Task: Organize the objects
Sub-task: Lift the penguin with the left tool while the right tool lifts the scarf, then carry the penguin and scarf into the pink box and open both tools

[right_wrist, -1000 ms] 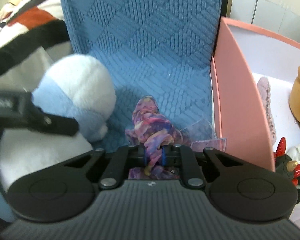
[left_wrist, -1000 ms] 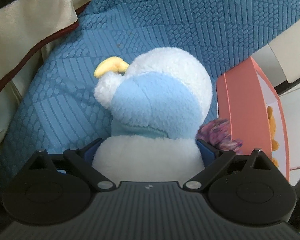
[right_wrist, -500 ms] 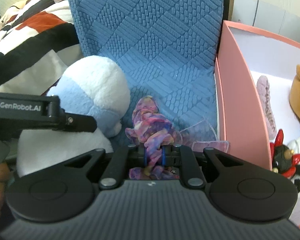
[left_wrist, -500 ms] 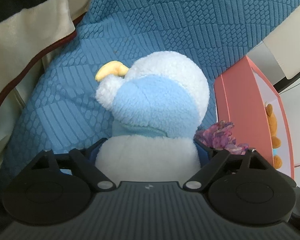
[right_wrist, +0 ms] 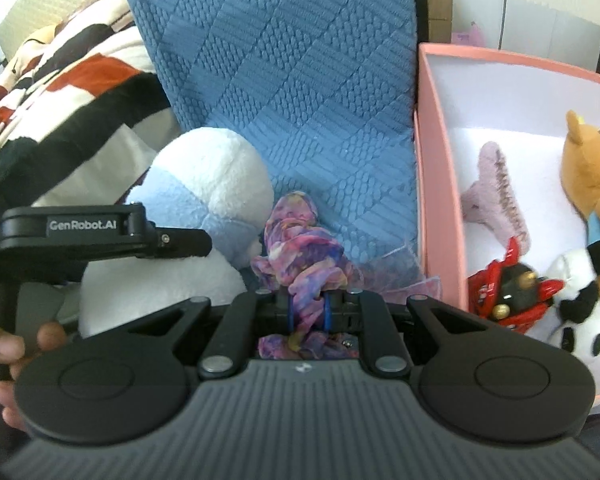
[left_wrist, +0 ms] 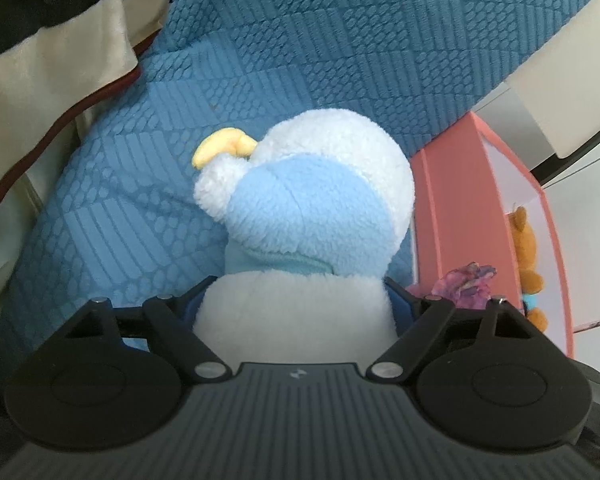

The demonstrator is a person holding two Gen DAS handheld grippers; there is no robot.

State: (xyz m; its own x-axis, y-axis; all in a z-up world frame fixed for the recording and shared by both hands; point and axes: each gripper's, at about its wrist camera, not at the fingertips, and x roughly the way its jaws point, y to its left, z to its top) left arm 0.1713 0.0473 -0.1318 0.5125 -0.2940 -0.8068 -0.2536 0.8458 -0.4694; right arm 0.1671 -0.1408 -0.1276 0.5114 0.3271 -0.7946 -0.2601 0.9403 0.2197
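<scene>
A white and blue plush penguin (left_wrist: 300, 248) is clamped at its body by the widely spread left gripper (left_wrist: 296, 300). A purple scrunchie (right_wrist: 306, 256) is pinched in the nearly closed right gripper (right_wrist: 308, 312). Both are held over the blue quilted cover (right_wrist: 292, 80), just beside the pink box (right_wrist: 440, 200).

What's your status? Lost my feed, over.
Left tool shut on plush. Right tool shut on scrunchie. Pink box to the right, toys inside. Box wall between scrunchie and box floor.

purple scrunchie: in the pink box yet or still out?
Out. The purple scrunchie is pinched in the right gripper over the blue cushion, left of the pink box wall.
</scene>
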